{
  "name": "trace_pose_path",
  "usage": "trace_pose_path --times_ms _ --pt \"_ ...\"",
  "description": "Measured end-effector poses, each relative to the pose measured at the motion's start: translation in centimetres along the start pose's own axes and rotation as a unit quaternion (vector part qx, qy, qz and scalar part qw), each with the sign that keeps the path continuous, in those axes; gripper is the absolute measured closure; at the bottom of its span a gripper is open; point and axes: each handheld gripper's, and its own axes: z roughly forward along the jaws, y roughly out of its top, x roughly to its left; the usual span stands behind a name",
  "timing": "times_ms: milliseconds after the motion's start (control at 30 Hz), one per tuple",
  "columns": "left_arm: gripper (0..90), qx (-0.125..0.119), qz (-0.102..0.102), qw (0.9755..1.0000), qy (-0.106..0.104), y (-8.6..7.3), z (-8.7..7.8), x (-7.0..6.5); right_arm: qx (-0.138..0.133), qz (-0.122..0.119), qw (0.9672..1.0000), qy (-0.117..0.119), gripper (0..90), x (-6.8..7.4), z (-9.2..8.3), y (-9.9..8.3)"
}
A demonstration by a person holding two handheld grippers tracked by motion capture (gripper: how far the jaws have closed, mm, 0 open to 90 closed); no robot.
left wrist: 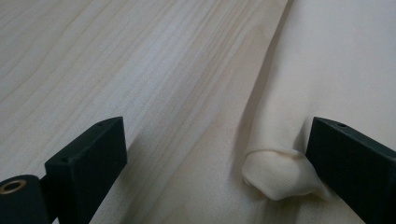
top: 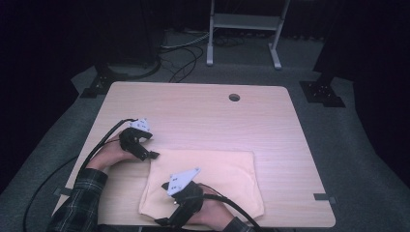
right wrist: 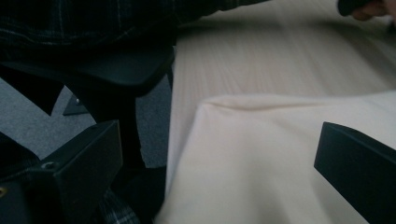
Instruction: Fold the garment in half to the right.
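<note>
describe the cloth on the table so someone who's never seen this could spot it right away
On the light wooden table, look at the near half, toward the person's edge. The cloth lies flat there, a pale cream, folded rectangle between the left gripper and the right gripper. It is the single soft item, paler than the wood.

Cloth [top: 212, 181] on table's [top: 203, 111] near edge

I see a pale wood tabletop [top: 203, 111] with a round cable hole [top: 234, 97], standing on grey carpet [top: 333, 140]. Behind it, a grey metal stand [top: 244, 29], loose cables [top: 181, 60] and dark curtains [top: 72, 34].
</note>
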Motion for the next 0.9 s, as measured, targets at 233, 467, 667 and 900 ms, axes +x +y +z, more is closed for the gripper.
trace_pose_path --times_ms 233,467,667,900 --pt "5.1 0.001 0.001 1.0000 0.002 0.0 0.0 -0.1 0.010 -0.005 0.9996 0.027 6.6 0.0 3.7 1.0" --pt "5.1 0.002 0.000 1.0000 0.001 0.0 0.0 -0.1 0.029 -0.016 0.9988 0.035 25.7 -0.4 5.3 1.2" --pt "5.2 0.003 -0.001 1.0000 0.001 0.1 0.0 -0.1 0.046 -0.019 0.9986 0.017 34.9 -0.8 5.4 1.0" --pt "7.0 0.003 0.004 1.0000 -0.003 0.1 0.0 -0.2 0.055 -0.064 0.9955 -0.044 47.6 0.3 5.8 0.9"
